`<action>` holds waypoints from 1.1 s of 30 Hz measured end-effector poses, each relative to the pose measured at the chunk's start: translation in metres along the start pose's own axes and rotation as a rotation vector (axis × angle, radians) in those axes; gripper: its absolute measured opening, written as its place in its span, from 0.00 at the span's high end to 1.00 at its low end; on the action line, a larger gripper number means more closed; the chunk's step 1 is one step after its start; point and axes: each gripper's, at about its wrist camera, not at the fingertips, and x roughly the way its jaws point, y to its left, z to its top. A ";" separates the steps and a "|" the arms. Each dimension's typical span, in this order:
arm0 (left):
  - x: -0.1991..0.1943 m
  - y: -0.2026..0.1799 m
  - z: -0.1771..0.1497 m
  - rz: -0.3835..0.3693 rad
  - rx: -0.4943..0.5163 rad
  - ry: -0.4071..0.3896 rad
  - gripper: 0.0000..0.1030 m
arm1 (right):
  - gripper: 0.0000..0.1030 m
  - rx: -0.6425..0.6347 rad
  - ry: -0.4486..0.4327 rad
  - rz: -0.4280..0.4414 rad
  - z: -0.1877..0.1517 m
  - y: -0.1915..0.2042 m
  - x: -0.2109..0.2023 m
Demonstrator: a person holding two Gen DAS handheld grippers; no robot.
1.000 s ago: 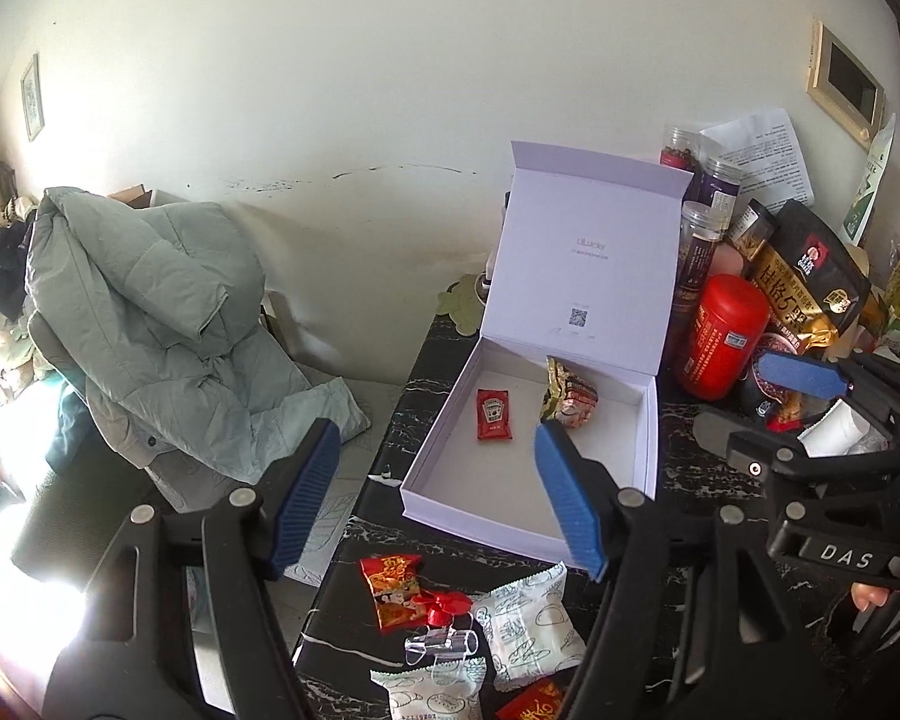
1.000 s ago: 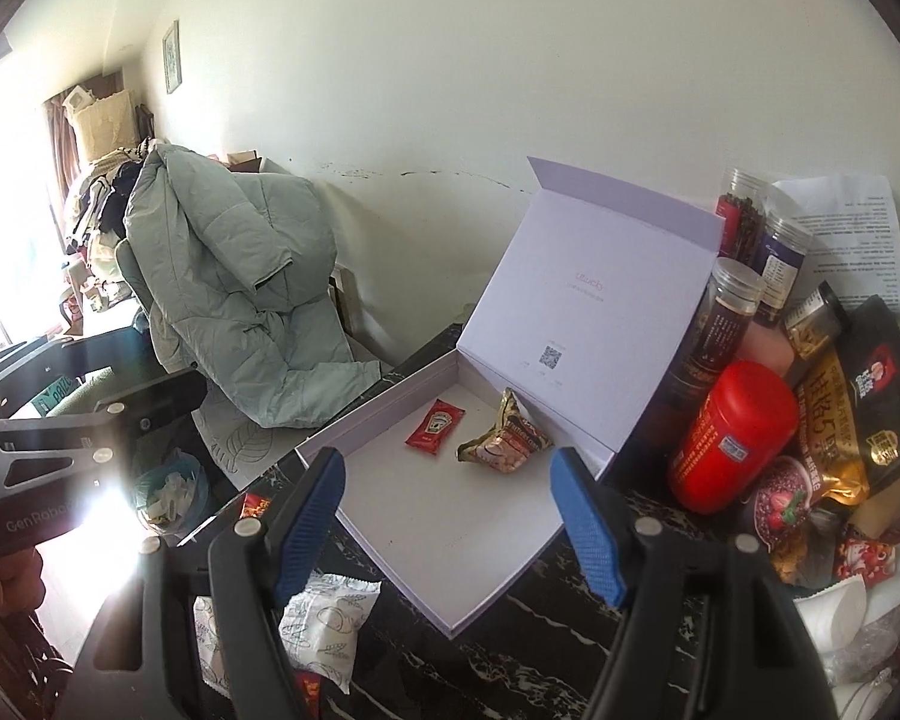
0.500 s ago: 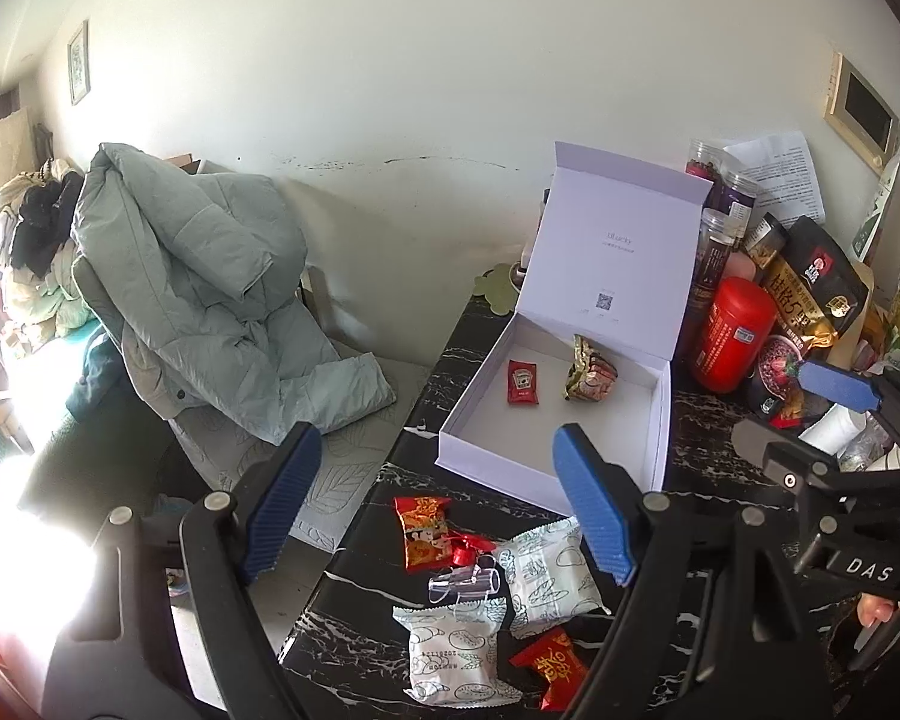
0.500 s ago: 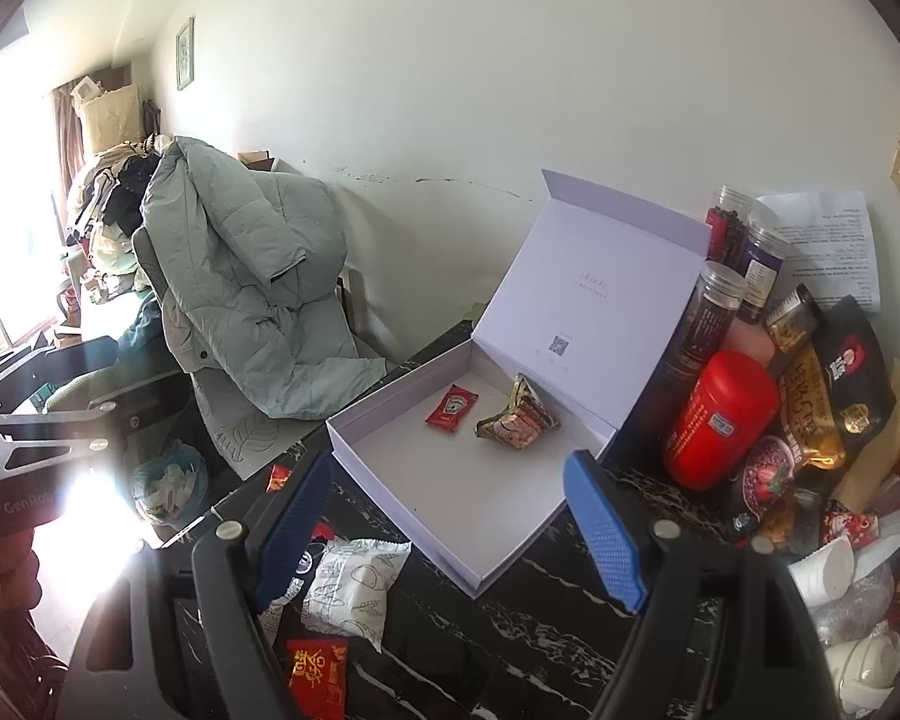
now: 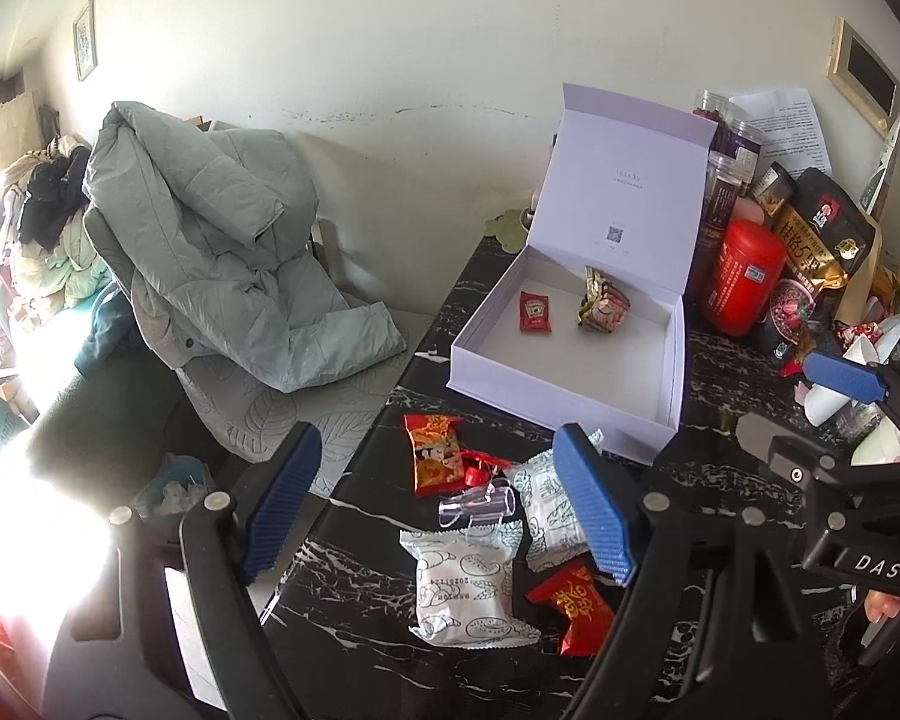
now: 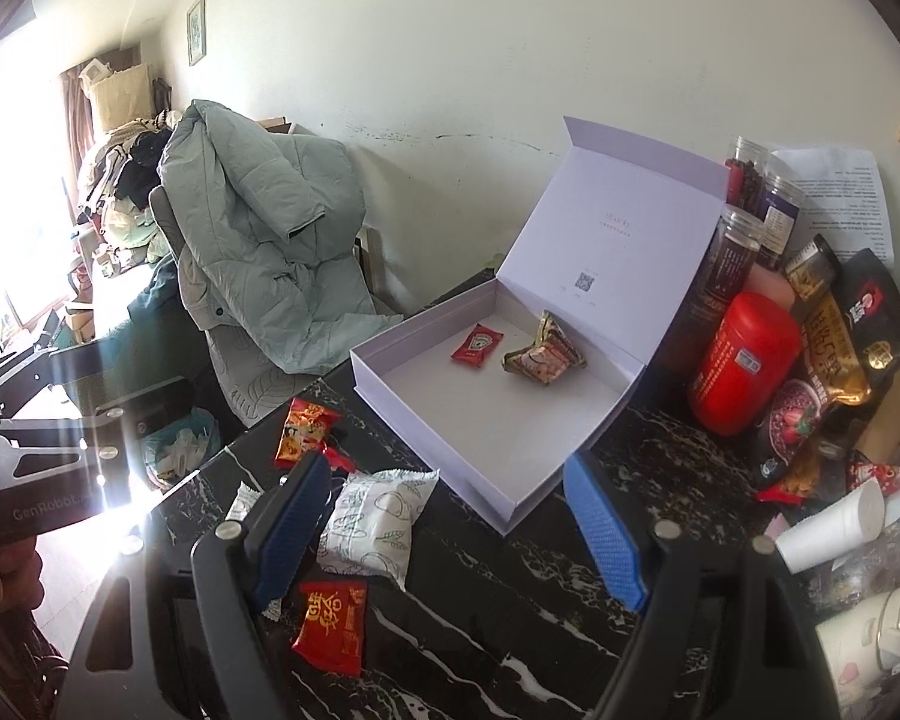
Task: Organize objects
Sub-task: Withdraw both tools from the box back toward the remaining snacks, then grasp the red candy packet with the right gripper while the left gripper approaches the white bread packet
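The white box (image 5: 570, 372) sat open on the black marbled tabletop (image 5: 720, 372), lid upright, with a red ketchup sachet (image 5: 534, 312) and a crumpled gold wrapper (image 5: 601, 300) lying apart inside. In front of it lay two white snack packs (image 5: 462, 585), red candy packets (image 5: 432, 459) and a clear tube (image 5: 477, 504), loosely bunched.

Both grippers hang side by side, each held from behind by a hand. The left gripper (image 5: 435, 501) gapes wide, gripping nothing. The right gripper (image 6: 450, 531) is spread just as wide, blue pads apart.
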 end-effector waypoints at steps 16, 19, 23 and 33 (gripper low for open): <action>0.031 0.007 -0.060 -0.031 -0.043 0.114 0.23 | 0.21 -0.001 0.088 0.018 -0.056 0.011 0.025; 0.034 0.005 -0.068 -0.036 -0.033 0.129 0.23 | 0.21 0.000 0.095 0.023 -0.064 0.014 0.028; 0.038 0.003 -0.080 -0.040 -0.018 0.147 0.23 | 0.21 0.002 0.125 0.045 -0.079 0.016 0.034; 0.052 0.001 -0.100 -0.048 0.021 0.184 0.23 | 0.21 0.011 0.185 0.125 -0.107 0.026 0.054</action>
